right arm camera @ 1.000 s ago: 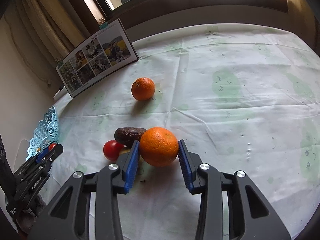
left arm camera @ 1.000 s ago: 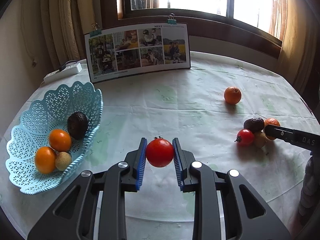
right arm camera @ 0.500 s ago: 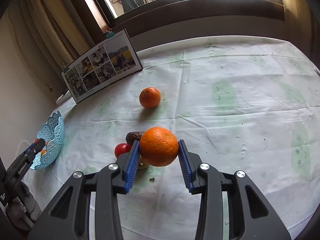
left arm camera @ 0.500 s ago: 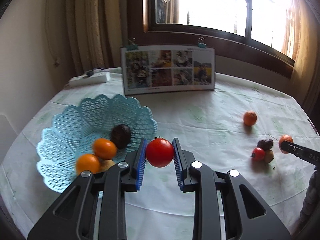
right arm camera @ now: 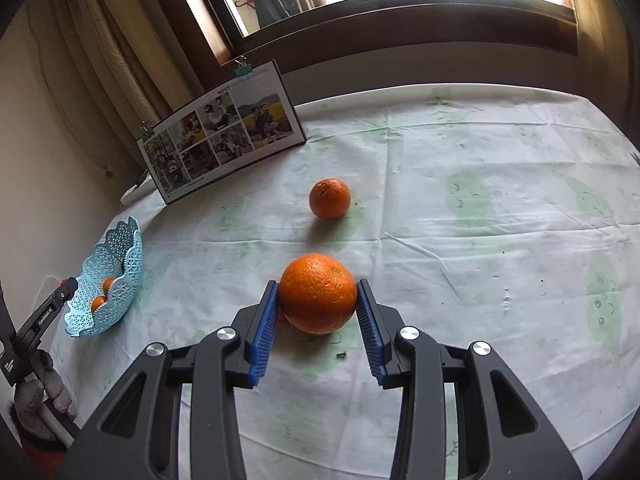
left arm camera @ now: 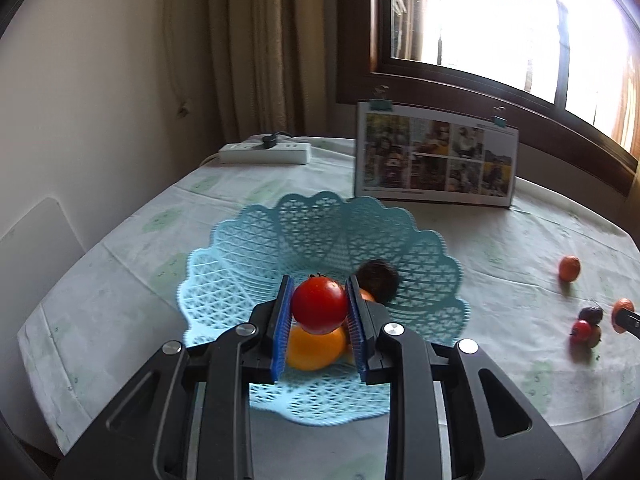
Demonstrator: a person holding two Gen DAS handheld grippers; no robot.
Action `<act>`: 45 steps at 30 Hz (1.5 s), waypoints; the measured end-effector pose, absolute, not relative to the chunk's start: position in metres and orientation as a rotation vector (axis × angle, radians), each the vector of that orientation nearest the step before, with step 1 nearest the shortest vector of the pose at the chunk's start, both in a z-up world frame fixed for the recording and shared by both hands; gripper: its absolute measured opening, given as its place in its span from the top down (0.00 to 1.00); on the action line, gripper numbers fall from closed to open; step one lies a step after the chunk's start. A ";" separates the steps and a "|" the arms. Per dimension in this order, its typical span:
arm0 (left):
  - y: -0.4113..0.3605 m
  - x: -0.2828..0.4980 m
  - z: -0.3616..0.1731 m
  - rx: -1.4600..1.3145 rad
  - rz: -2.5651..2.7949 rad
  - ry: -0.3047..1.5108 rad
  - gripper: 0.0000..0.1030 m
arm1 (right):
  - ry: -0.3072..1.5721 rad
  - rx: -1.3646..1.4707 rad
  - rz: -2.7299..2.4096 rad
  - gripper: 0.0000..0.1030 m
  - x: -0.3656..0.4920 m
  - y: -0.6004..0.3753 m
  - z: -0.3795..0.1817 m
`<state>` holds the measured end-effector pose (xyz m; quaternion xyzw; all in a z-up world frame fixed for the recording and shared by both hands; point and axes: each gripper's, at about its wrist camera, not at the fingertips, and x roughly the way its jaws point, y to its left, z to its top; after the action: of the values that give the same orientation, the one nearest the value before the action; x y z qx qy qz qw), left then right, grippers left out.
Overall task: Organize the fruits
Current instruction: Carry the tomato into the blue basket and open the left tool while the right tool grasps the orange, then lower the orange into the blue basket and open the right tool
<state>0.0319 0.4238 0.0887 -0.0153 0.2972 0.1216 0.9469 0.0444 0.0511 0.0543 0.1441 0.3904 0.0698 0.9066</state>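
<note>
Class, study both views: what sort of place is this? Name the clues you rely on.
Probably a room in a home, perhaps a dining corner. Clues: a table under a pale printed tablecloth, beige curtains beside a dark wood-framed window, and a clipped photo collage board propped at the wall.

We see a round table (right arm camera: 500, 184) under pale printed cloth. Dark-framed window (left arm camera: 500, 24) behind, blown-out daylight. Beige curtains (left arm camera: 256, 48), cream wall (left arm camera: 88, 80).

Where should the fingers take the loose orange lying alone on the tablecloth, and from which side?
Grip the lone round orange across its widest middle, coming down from above. It is a plain ball sitting on the pale tablecloth with bare cloth all round, so probably any finger direction fits.
</note>
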 end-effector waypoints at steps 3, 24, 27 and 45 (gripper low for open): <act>0.439 0.033 0.086 -0.044 0.273 0.614 0.74 | 0.806 0.286 0.152 0.62 0.044 0.059 0.057; 0.482 0.007 0.092 -0.100 0.344 0.540 0.18 | 0.785 0.166 0.316 0.62 0.047 0.149 0.080; 0.488 -0.001 0.094 -0.105 0.357 0.531 0.12 | 0.778 0.144 0.366 0.62 0.051 0.173 0.085; 0.512 -0.026 0.087 -0.155 0.423 0.531 0.03 | 0.771 0.036 0.561 0.62 0.079 0.297 0.085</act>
<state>-0.0257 0.5119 0.0872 -0.0758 0.2601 0.2070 0.9401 0.0791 0.2971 0.0846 0.0175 0.3711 0.2699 0.8883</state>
